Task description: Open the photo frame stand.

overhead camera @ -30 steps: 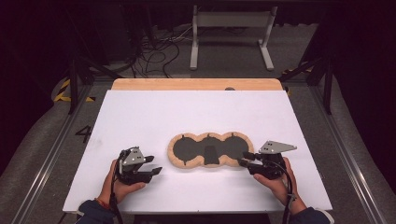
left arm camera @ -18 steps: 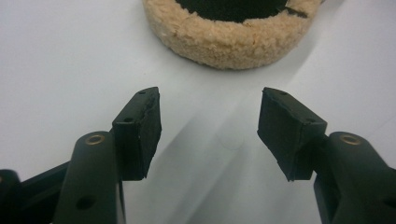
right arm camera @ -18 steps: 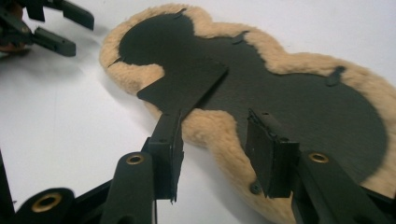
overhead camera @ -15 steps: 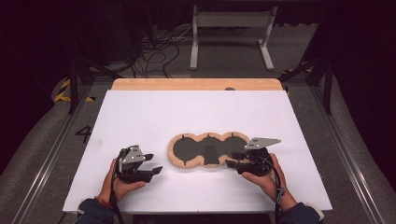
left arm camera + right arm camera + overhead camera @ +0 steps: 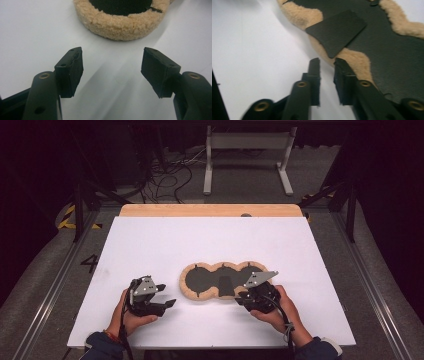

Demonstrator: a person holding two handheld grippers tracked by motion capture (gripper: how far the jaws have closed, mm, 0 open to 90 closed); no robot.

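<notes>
A three-lobed dark mat with a tan fleece rim lies flat on the white table. A black rectangular flap rests across its near edge, also seen in the high view. My left gripper lies on the table just left of the mat. Its jaws have just been opening and stand wide, with nothing between them. My right gripper is at the mat's near edge, right of the flap. Its jaws have just been closing and its tips pinch the fleece rim.
A wooden strip runs along the table's far edge. Beyond it stand a grey metal frame and loose cables on the floor. Metal rails flank the table on both sides.
My right gripper has moved left along the near edge to the mat's rim beside the flap, and its jaws have narrowed. The left hand has stayed in place.
</notes>
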